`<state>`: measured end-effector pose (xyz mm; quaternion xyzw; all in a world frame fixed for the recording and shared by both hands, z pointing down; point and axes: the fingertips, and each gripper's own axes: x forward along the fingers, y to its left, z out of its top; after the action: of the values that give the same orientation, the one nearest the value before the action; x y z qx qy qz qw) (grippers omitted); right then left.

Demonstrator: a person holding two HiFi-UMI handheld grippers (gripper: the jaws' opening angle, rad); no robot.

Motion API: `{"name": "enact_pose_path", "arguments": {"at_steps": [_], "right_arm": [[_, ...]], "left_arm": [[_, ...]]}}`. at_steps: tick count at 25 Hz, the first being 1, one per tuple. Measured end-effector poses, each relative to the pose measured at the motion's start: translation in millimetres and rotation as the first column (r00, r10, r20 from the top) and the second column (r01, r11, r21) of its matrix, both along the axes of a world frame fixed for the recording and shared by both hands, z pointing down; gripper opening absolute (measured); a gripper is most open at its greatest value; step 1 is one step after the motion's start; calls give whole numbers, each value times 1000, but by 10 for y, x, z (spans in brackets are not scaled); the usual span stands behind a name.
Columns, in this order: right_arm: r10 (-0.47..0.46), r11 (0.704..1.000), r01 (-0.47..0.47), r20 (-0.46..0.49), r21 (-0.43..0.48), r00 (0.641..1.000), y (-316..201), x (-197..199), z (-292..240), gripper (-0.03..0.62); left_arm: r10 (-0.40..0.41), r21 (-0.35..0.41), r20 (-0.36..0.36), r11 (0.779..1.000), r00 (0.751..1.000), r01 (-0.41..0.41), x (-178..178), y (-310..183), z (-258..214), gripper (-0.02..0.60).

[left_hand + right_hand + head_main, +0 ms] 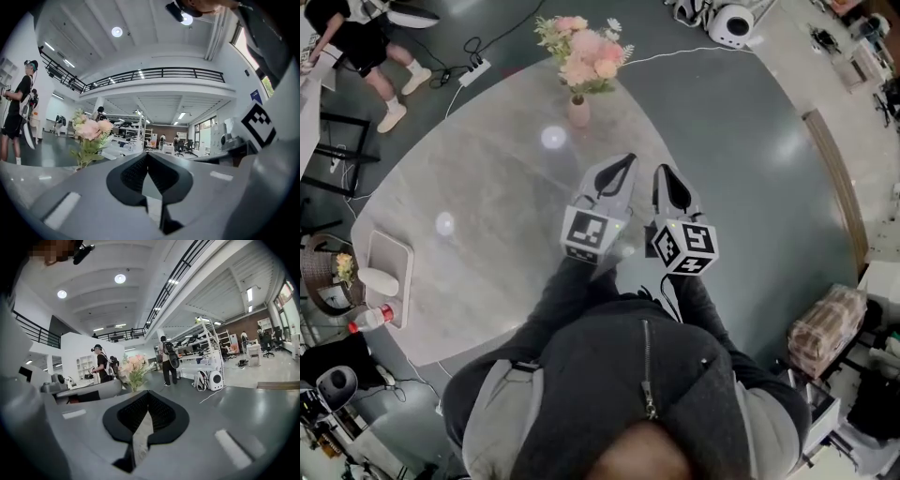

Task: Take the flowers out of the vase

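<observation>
A bunch of pink and cream flowers [584,56] stands upright in a small pale vase [577,112] at the far edge of the grey marble table [487,206]. My left gripper [627,160] and right gripper [661,172] hover side by side over the table's near half, pointing towards the vase and well short of it. Both are shut with nothing between their tips. In the left gripper view, the flowers [91,133] show left of the closed left gripper [147,154]. They rise just left of centre, beyond the closed right gripper [147,393], in the right gripper view, as flowers [133,369].
A pale tray [397,267] at the table's left end holds a white oval object [377,281], with a red-capped bottle [371,321] beside it. A person [367,47] stands on the floor at far left near a power strip [474,71]. A wrapped box [825,328] sits on the right.
</observation>
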<state>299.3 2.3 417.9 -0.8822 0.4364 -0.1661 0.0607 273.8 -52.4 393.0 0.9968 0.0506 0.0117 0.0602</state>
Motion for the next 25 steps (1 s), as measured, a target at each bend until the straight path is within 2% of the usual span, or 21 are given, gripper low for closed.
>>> {"name": "enact_pose_path", "arguments": {"at_steps": [8,13,17,25], "right_arm": [[-124,992,125,-64,10,990,-507,263,-63,3],[-219,975,221,-65,23,974,-781,426,-64,5],[-315,948,316,-52,25,948,-970,598,-23,3],[-489,872,489,-23,25,872,-1309,922,20,5]], "left_arm": [[-104,-15,21,994,994,105,75,-337,117,11],[-197,-19,44,980,980,198,172,-534,218,11],[-293,-6,58,956,954,294,306,-672,269,11],[-458,9,77,889,886,459,551,-830,252,11]]}}
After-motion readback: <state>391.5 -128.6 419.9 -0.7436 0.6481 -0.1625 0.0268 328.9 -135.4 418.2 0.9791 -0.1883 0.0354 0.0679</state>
